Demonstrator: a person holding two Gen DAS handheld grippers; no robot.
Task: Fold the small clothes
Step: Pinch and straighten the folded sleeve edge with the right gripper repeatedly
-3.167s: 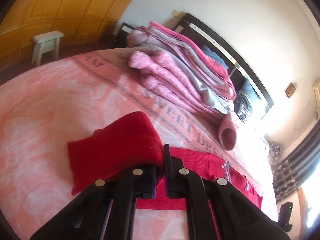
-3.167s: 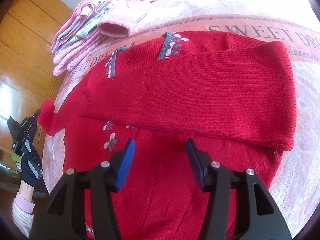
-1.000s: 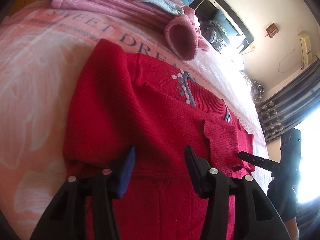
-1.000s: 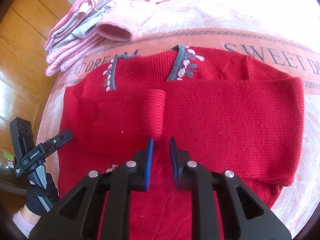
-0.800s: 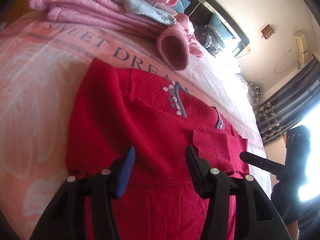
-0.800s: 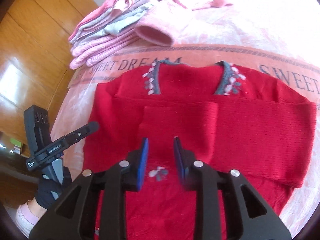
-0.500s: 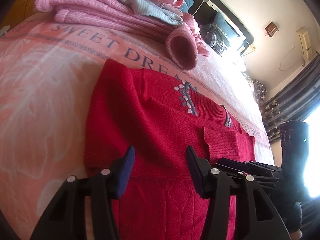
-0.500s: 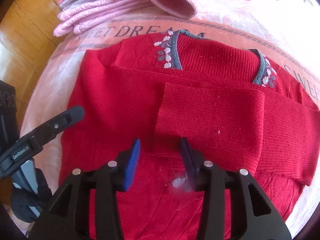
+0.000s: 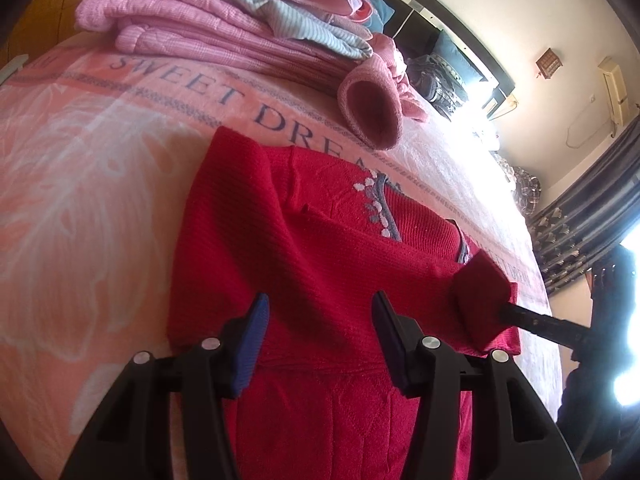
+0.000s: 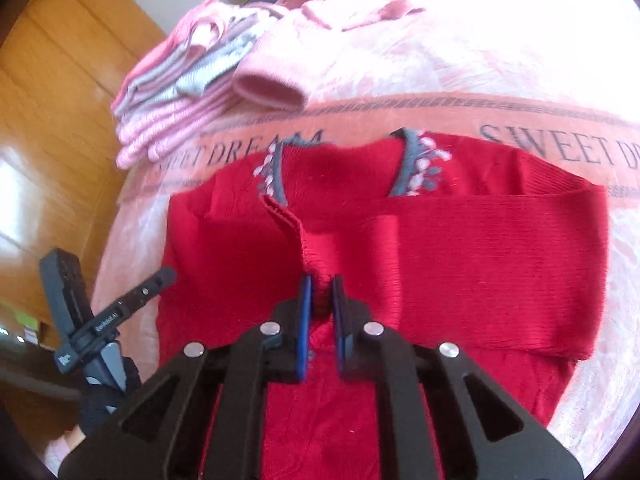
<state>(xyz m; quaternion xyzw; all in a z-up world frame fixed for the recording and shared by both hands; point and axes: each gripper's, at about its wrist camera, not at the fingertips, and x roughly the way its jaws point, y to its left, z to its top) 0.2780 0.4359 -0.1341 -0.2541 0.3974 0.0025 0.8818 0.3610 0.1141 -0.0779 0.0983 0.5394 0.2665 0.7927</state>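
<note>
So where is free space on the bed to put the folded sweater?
Bare blanket lies beside the red sweater, below the pink clothes stack. The far side behind the sweater's collar is crowded.

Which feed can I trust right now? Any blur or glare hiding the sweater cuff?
Left wrist view: sharp on the red sweater, but window glare blows out the right edge behind the right gripper; fisheye bends the blanket. Right wrist view: motion blur smears the lifted cuff and blanket lettering; evenly lit, no glare; the cuff's pinch between the fingers is readable.
</note>
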